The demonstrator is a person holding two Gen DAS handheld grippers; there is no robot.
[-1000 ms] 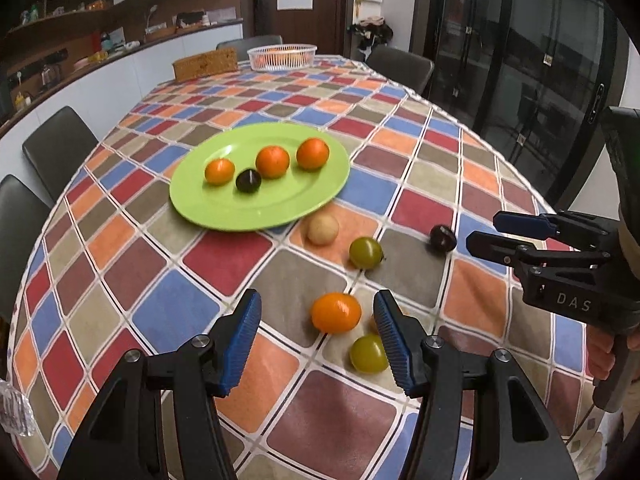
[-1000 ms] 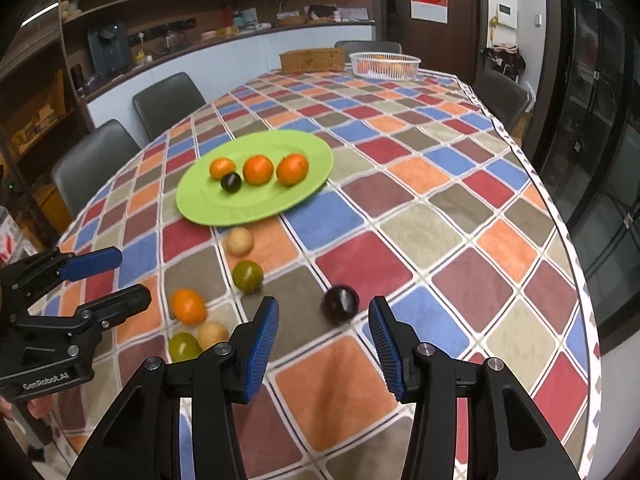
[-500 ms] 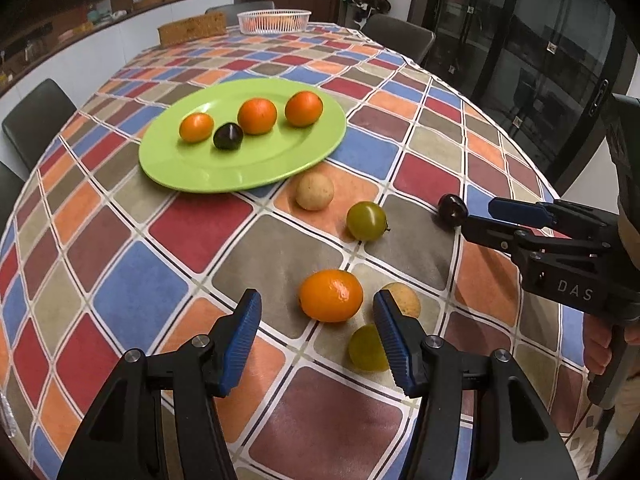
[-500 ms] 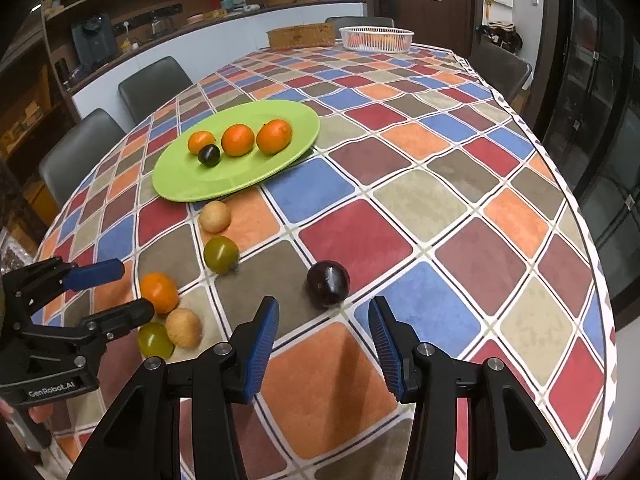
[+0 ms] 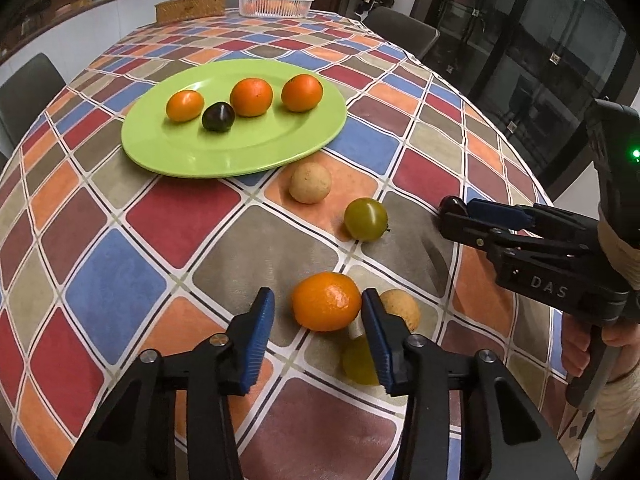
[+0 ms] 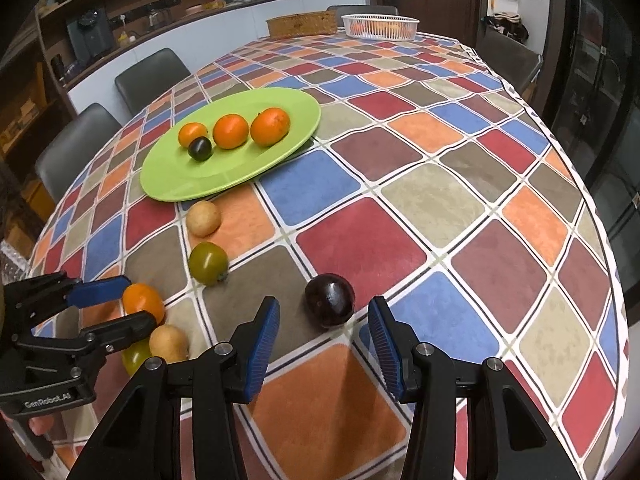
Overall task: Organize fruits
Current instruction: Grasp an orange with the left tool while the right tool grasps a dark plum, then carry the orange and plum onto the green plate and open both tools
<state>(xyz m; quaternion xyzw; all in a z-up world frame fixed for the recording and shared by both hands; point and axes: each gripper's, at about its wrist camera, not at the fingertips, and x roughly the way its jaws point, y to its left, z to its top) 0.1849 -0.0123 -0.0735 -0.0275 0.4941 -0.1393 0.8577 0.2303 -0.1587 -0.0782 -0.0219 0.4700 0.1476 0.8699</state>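
So the big table (image 6: pixel 460 208) with the checkered cloth has a green plate (image 5: pixel 240 156) on it, already holding three oranges and one dark plum. Looks like the pick-up step for two fruits at once. The left gripper (image 5: pixel 318 336) is closing its fingers around the loose orange (image 5: pixel 326 301); the right-side pad is at the peel, the other still shows a gap, so no real grip yet. The right gripper (image 6: pixel 323 340) is open, straddling the dark plum (image 6: pixel 330 300) near the table's front. Next I'd guess: squeeze gently, lift, carry to the plate. Still loose on the cloth: one orange, one plum, two green fruits, two tan ones.
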